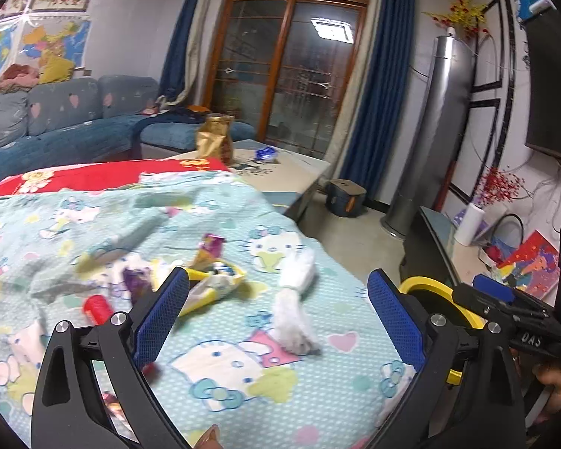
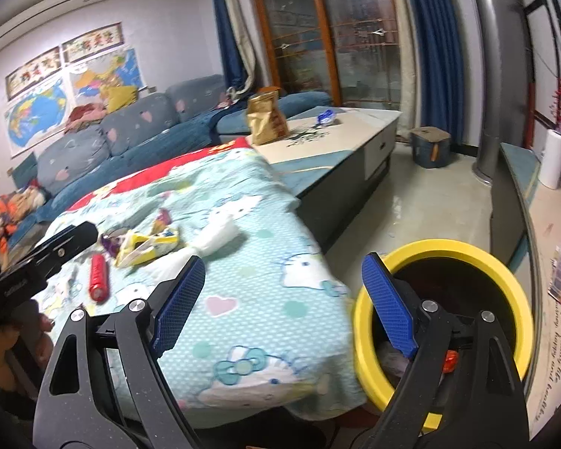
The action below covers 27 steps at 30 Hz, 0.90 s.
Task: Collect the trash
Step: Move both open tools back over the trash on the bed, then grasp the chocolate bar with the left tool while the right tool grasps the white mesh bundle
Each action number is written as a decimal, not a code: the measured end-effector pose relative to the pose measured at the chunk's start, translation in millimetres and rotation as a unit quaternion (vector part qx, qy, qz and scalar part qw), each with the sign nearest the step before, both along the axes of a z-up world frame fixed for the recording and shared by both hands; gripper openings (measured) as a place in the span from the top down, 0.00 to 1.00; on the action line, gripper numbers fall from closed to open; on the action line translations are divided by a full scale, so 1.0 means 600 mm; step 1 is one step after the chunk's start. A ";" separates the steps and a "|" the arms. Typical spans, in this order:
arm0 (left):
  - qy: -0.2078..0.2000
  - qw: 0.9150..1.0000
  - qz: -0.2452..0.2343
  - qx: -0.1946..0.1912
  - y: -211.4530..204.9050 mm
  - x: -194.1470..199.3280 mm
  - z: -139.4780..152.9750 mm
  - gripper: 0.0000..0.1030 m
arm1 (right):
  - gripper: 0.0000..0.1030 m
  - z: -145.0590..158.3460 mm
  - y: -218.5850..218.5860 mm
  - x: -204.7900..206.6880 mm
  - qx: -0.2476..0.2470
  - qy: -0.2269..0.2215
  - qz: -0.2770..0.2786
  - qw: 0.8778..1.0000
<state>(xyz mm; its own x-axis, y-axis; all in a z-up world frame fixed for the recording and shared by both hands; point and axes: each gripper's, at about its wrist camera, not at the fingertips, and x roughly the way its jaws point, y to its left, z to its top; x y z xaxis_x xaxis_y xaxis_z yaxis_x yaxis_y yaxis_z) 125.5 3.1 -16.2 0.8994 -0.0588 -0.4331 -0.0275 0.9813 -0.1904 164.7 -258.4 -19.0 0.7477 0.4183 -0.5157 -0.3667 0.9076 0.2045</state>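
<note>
Two grippers, both empty with fingers spread wide: the left gripper hangs over the blanket, the right gripper straddles the blanket's edge and the yellow bin standing on the floor beside it. One twisted white tissue lies just ahead between the left fingers, its long axis running away from the camera, fluffy end far. Left of it lie one red tube, long axis also near-to-far, one yellow wrapper and one purple wrapper. Farther off, one gold bag stands upright on a pale surface.
</note>
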 end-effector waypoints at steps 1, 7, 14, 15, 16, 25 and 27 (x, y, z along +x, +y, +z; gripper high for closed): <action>0.001 1.000 0.004 0.000 0.005 -0.002 0.000 0.09 | 0.24 0.000 0.008 0.000 -0.002 0.000 0.006 1.000; 0.011 0.999 0.036 -0.006 0.053 -0.021 -0.003 0.09 | 0.22 -0.003 0.069 -0.009 -0.021 0.008 0.046 0.999; 0.042 0.997 0.068 -0.010 0.098 -0.044 -0.025 0.09 | 0.22 -0.021 0.127 0.000 -0.038 0.029 0.081 0.996; 0.047 0.996 0.071 -0.011 0.103 -0.046 -0.029 0.09 | 0.22 -0.025 0.133 0.005 -0.037 0.033 0.084 0.995; 0.055 0.996 0.074 -0.010 0.109 -0.049 -0.036 0.09 | 0.22 -0.028 0.139 0.010 -0.035 0.037 0.087 0.995; 0.137 0.987 0.073 -0.041 0.130 -0.056 -0.106 0.11 | 0.22 -0.056 0.190 0.058 -0.023 0.086 0.098 0.991; 0.147 0.985 0.072 -0.054 0.132 -0.055 -0.117 0.16 | 0.23 -0.063 0.200 0.069 -0.019 0.096 0.098 0.990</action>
